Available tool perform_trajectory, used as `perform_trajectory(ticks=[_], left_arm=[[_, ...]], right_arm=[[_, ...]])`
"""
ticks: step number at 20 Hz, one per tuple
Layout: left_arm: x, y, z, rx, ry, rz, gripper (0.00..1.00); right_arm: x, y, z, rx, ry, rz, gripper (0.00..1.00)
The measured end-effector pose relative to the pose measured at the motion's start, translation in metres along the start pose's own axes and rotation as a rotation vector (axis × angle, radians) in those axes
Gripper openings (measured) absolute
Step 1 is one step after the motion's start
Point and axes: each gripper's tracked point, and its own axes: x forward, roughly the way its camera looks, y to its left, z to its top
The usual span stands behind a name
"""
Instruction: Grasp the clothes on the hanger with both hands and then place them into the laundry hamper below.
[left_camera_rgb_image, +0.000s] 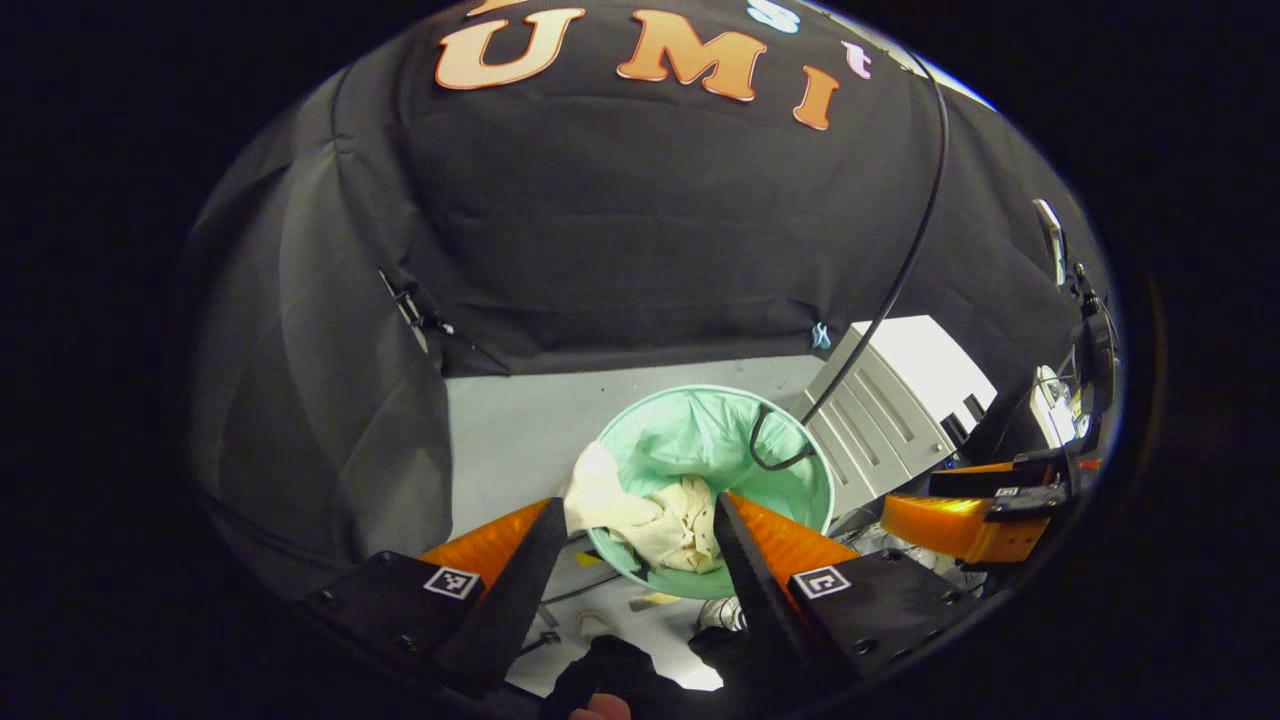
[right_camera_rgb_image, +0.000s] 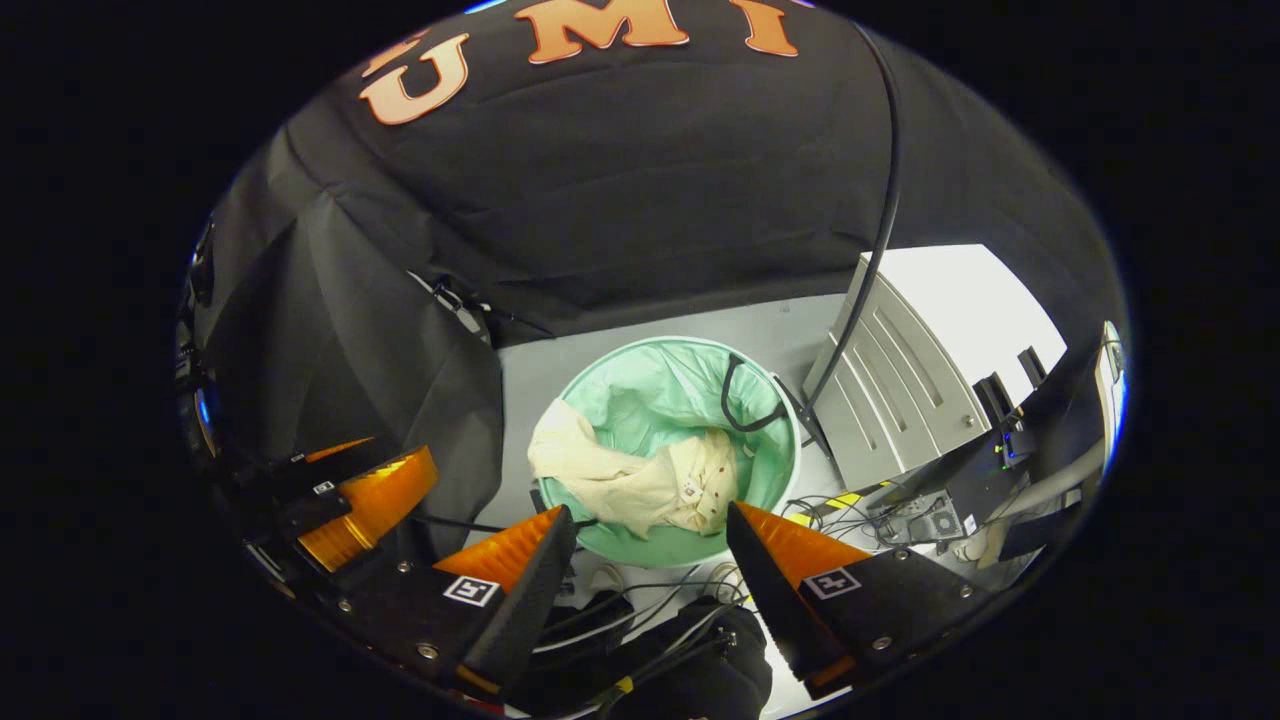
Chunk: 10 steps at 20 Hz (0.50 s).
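I am holding both sets of fingers spread and empty above the hamper (left_camera_rgb_image: 805, 470), left gripper (left_camera_rgb_image: 637, 520) and right gripper (right_camera_rgb_image: 650, 525) alike. The clothes (right_camera_rgb_image: 640, 480) are lying inside the hamper, one end draping over its rim, likely because the cloth fell loosely. Drop looks done.

Recording booth in a lab: black cloth wall (right_camera_rgb_image: 640, 200), grey floor (left_camera_rgb_image: 520, 430), a grey equipment cabinet (right_camera_rgb_image: 900, 390), loose cables (right_camera_rgb_image: 850, 505) and electronics beside a lined hamper (right_camera_rgb_image: 680, 545).
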Motion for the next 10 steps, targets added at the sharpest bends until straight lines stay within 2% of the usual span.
perform_trajectory(ticks=[3,6,10], left_arm=[[-0.014,0.005,0.008,0.006,-0.048,-0.028,1.00],[-0.038,0.013,0.025,0.013,-0.121,-0.026,0.98],[-0.086,0.006,0.071,-0.012,-0.330,0.016,0.98]], right_arm=[[-0.014,0.011,0.006,0.034,-0.076,-0.036,0.95],[-0.035,0.013,0.009,0.029,-0.126,-0.061,0.95],[-0.084,0.015,0.031,-0.049,-0.264,-0.013,0.95]])
